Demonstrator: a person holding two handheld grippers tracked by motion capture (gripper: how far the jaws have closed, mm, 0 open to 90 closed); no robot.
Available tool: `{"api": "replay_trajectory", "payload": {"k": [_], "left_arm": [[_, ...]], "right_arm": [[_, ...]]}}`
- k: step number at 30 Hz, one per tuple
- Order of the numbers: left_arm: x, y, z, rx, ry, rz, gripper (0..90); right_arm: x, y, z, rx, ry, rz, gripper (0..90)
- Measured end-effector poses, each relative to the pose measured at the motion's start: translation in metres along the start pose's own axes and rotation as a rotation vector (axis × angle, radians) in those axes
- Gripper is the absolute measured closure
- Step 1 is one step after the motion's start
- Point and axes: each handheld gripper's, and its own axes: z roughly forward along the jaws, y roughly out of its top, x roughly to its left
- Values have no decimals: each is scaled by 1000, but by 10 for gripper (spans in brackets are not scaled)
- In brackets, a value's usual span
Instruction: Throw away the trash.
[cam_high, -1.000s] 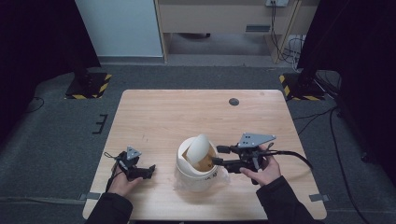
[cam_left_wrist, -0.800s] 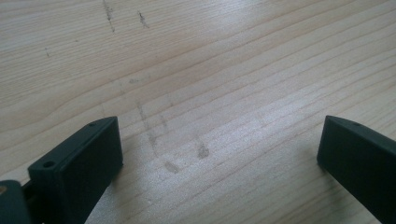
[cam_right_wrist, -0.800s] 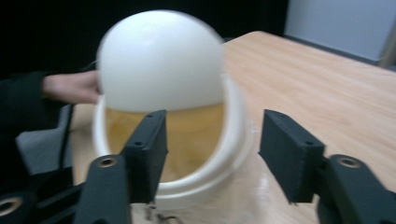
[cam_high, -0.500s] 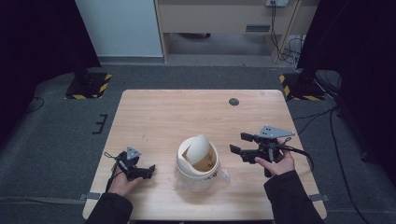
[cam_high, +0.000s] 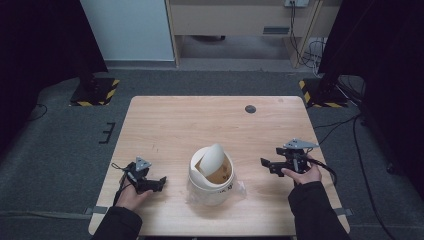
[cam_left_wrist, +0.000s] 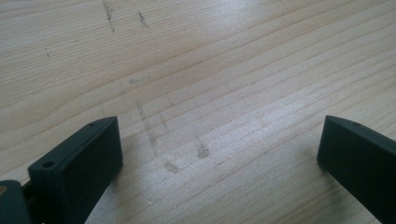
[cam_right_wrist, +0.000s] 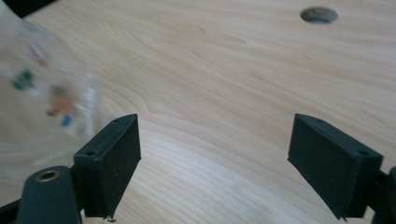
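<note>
Blurring at frame edge: clear printed bag (cam_right_wrist: 44, 88); contents unreadable.

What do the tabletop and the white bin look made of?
Tabletop: pale wood or wood-look laminate, matte; grain lines run across it in both gripper views, with dark scuffs. White bin: likely smooth plastic, slightly glossy, with a thin curved swing lid; can't confirm.

Layout: table (cam_high: 170, 125), container near front centre, one gripper to each side.

A tub (cam_high: 212, 175) is stood on the table near its front edge, with a curved lid piece (cam_high: 214, 157) propped inside it. The left gripper (cam_high: 150, 184) is placed left of the tub, the right gripper (cam_high: 267, 165) right of it, both apart from it. A round hole (cam_high: 250, 109) is located behind, toward the far right.
</note>
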Motion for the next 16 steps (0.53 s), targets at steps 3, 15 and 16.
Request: {"api": "replay_trajectory", "payload": {"k": [3, 15, 16], "left_arm": [[0, 0, 0, 0, 0, 0, 0], [0, 0, 0, 0, 1, -1, 0], [0, 0, 0, 0, 1, -1, 0]], "right_arm": [[-13, -11, 5, 45, -48, -3, 140], [-41, -32, 13, 149, -149, 20, 107], [-42, -33, 13, 153, -155, 25, 107]]}}
